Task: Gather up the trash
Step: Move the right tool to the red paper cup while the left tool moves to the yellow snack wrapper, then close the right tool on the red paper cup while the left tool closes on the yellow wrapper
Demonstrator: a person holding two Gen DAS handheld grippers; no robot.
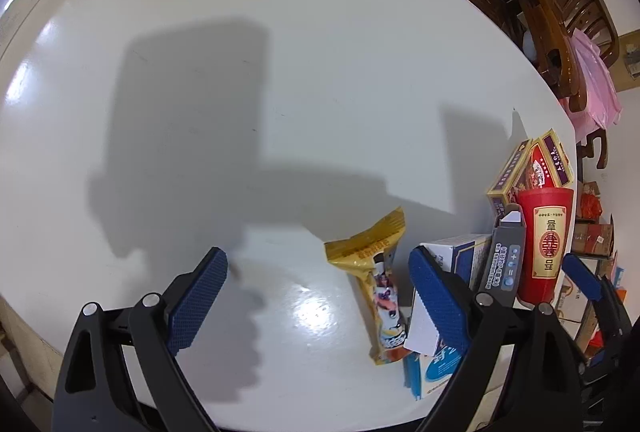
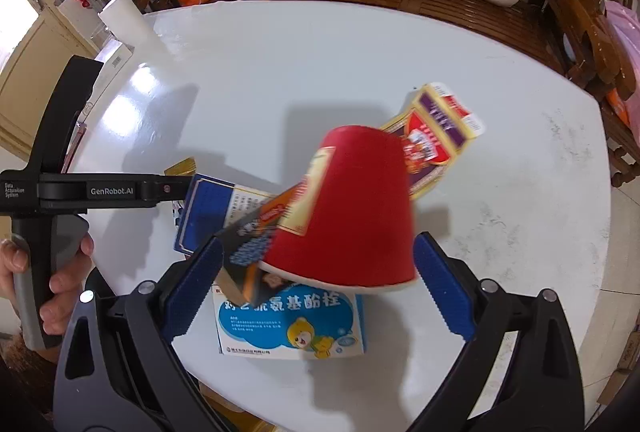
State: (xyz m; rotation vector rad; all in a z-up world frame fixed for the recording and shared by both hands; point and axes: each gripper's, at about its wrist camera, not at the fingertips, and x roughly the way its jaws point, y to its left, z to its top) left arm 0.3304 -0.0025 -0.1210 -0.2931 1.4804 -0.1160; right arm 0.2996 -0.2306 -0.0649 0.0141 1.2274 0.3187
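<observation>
On the white table point(image 1: 320, 44), the left gripper point(image 1: 318, 292) hangs with its fingers spread wide and empty; a yellow snack wrapper point(image 1: 378, 284) lies between them, nearer the right pad. In the right wrist view, the right gripper point(image 2: 320, 280) also gapes wide, with an upside-down red paper cup point(image 2: 352, 208) low in the centre between its blue pads point(image 2: 192, 292); whether they touch it is unclear. Crowding the cup are a dark grey box point(image 2: 244, 244) at its left, a blue-and-white medicine box point(image 2: 292, 324) beneath, and a yellow-purple carton point(image 2: 440, 128) behind. A person's hand point(image 2: 52, 280) grips the left tool's handle at the lower left.
</observation>
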